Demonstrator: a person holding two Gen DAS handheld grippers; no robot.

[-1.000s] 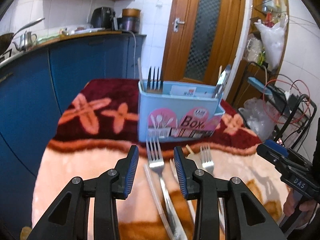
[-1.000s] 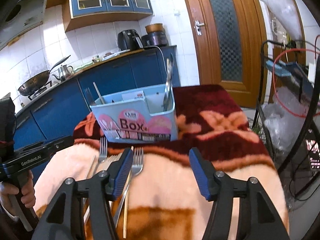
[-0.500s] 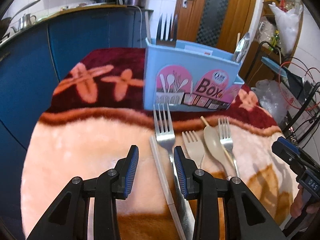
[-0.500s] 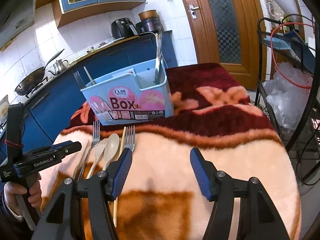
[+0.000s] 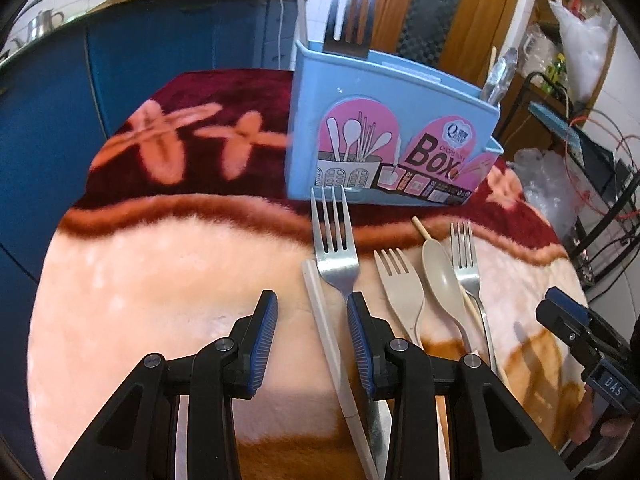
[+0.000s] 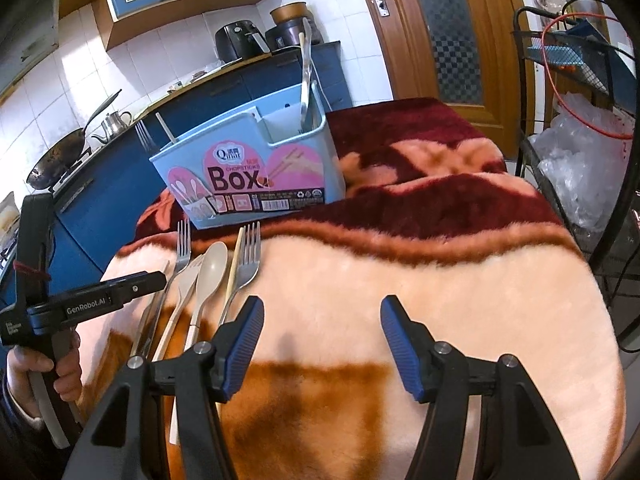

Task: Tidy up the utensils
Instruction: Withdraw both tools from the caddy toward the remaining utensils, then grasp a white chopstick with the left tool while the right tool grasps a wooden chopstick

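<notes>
A light blue utensil box (image 5: 384, 136) (image 6: 256, 168) stands on the blanket with a fork, a stick and a metal utensil upright in it. In front of it lie a white chopstick (image 5: 326, 328), a large steel fork (image 5: 334, 256), a beige plastic fork (image 5: 400, 284), a beige spoon (image 5: 442, 276), a wooden chopstick (image 5: 422, 228) and a small steel fork (image 5: 466, 260). My left gripper (image 5: 312, 336) is open low over the white chopstick and the large fork's handle. My right gripper (image 6: 320, 344) is open and empty over bare blanket, right of the utensils (image 6: 212, 268).
The table is covered by a peach and maroon blanket (image 6: 420, 280). Blue kitchen cabinets (image 5: 120, 64) run along the left. A wire rack (image 6: 580, 80) with cables and plastic bags stands on the right. A wooden door (image 6: 452, 28) is behind.
My left gripper has moved forward and down towards the large fork and white chopstick. My right gripper has dropped lower and closer to the blanket. Both stay open.
</notes>
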